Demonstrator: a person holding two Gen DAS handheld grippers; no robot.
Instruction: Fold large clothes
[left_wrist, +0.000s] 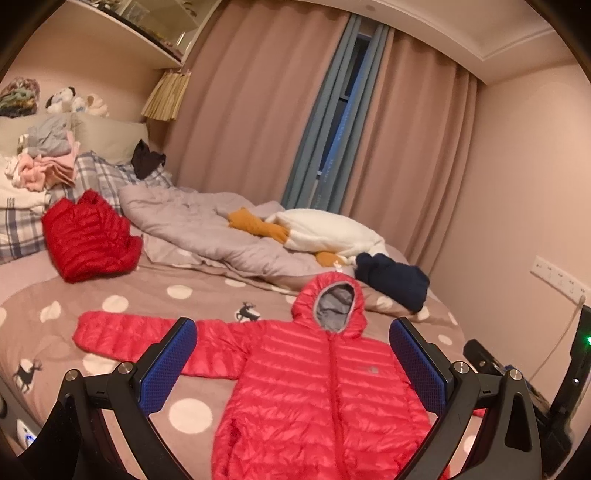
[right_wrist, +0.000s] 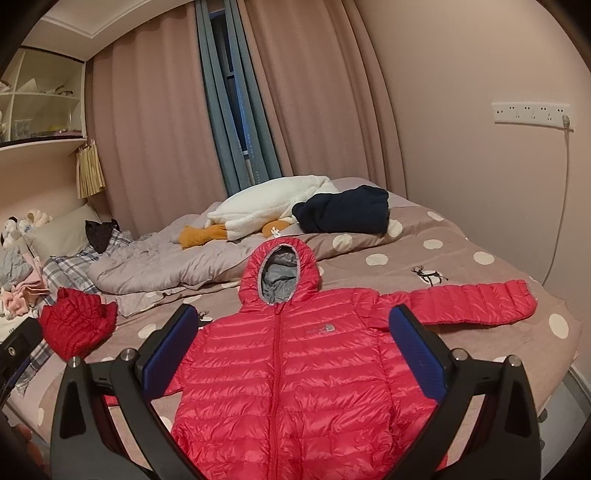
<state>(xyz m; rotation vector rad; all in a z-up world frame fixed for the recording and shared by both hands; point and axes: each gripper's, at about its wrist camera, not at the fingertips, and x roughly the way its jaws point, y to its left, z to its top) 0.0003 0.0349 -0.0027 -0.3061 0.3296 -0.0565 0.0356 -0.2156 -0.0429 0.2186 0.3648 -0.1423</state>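
Your pink-red hooded puffer jacket (left_wrist: 325, 387) is laid out flat, front side up and zipped, on the near part of the bed (left_wrist: 207, 291), the one with the brownish polka-dot cover with little deer on it. The hood (right_wrist: 279, 273) points toward the far side of the bed and shows its grey lining, and both sleeves are spread straight out to the sides; you get one sleeve (left_wrist: 147, 339) in the left wrist view and the other sleeve (right_wrist: 469, 302) in the right wrist view. Your left gripper (left_wrist: 293, 363) hangs above the jacket with its blue-padded fingers (left_wrist: 170, 365) spread wide, nothing between them. Same deal with your right gripper (right_wrist: 295, 354): fingers (right_wrist: 421, 350) wide apart over the chest of the jacket, holding nothing. Further back there's a darker red puffer jacket (left_wrist: 88, 236) bunched up near the plaid pillow (left_wrist: 22, 229), a rumpled grey quilt (left_wrist: 207, 229) across the middle, a white plush toy (right_wrist: 273, 203) with orange feet lying on it, and a navy garment (right_wrist: 347, 214) just beside that toy. A stack of folded clothes (left_wrist: 48, 158) sits up by the headboard end.
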